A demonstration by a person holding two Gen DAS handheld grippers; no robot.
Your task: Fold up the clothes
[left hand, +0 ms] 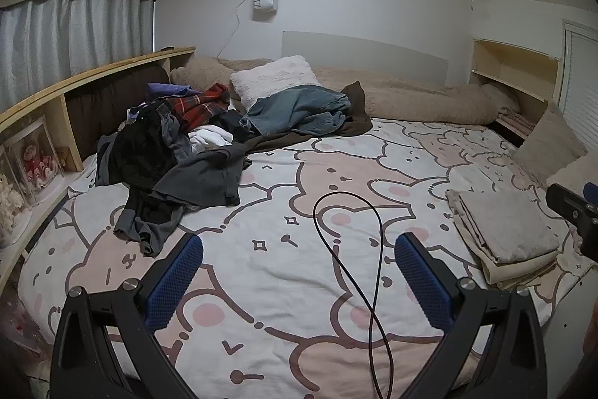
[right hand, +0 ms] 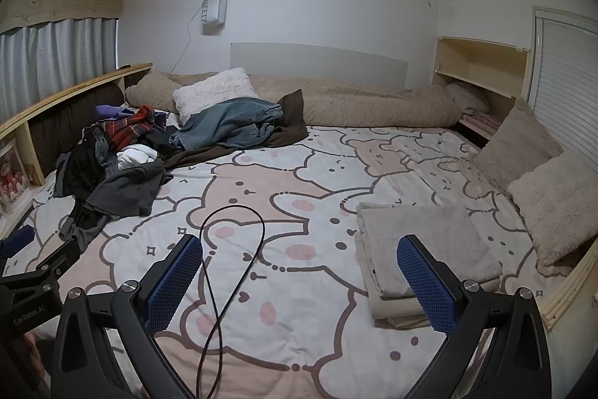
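A heap of unfolded clothes [left hand: 175,144] lies at the far left of the bed, with a red plaid piece, a dark grey garment [left hand: 202,174] and blue jeans [left hand: 299,111]; the heap also shows in the right wrist view [right hand: 123,159]. A stack of folded beige cloths [left hand: 504,234] sits at the right edge, and in the right wrist view [right hand: 422,257]. My left gripper [left hand: 299,245] is open and empty above the sheet. My right gripper [right hand: 299,245] is open and empty, its right finger in front of the folded stack.
The bed has a cartoon bear sheet [left hand: 336,174]. A black cable [left hand: 358,272] loops over its middle. A beige rolled blanket [left hand: 422,100] and a white pillow [left hand: 273,77] lie at the head. A wooden shelf [left hand: 74,92] runs along the left, fluffy cushions [right hand: 553,204] along the right.
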